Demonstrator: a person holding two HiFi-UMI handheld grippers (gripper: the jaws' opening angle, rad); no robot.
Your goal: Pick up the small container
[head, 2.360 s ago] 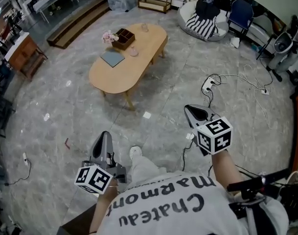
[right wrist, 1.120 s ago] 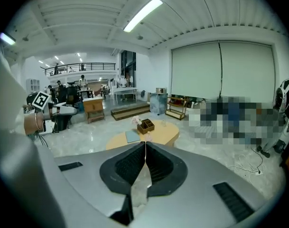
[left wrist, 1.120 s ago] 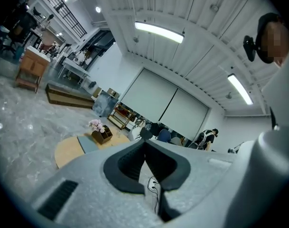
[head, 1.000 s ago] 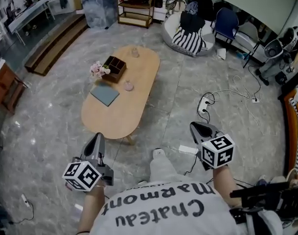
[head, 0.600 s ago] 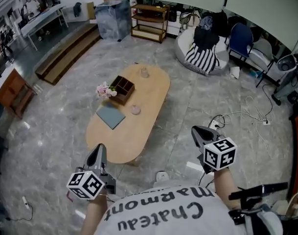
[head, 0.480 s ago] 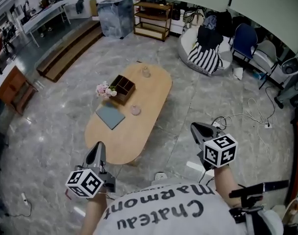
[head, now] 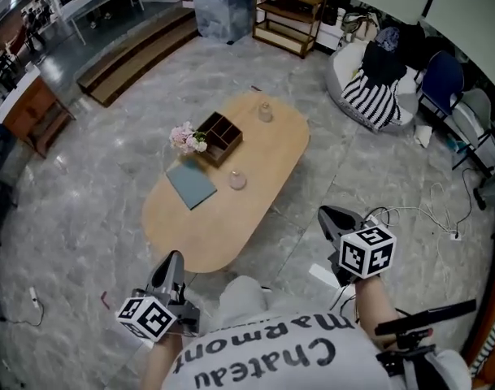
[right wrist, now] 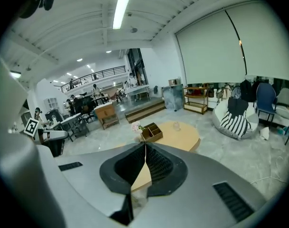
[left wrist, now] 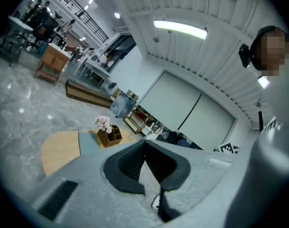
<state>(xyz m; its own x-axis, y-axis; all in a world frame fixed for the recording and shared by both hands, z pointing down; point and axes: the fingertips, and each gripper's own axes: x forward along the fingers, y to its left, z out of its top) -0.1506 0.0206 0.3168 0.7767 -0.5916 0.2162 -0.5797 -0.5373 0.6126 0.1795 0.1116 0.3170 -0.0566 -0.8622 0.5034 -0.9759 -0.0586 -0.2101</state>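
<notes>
Pointing toward table (head: pixel 223 226), left gripper (head: pixel 173 256), right gripper (head: pixel 323 212), jaws together

Head view looks steeply down; all views share the table (head: pixel 255 169).

Left claw (head: pixel 173 256), right claw (head: pixel 323 212): closed, empty.

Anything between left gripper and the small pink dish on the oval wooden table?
Head view: only bare top of the oval wooden table between left gripper and small pink dish; grey-blue square mat sits just left of that line.
</notes>
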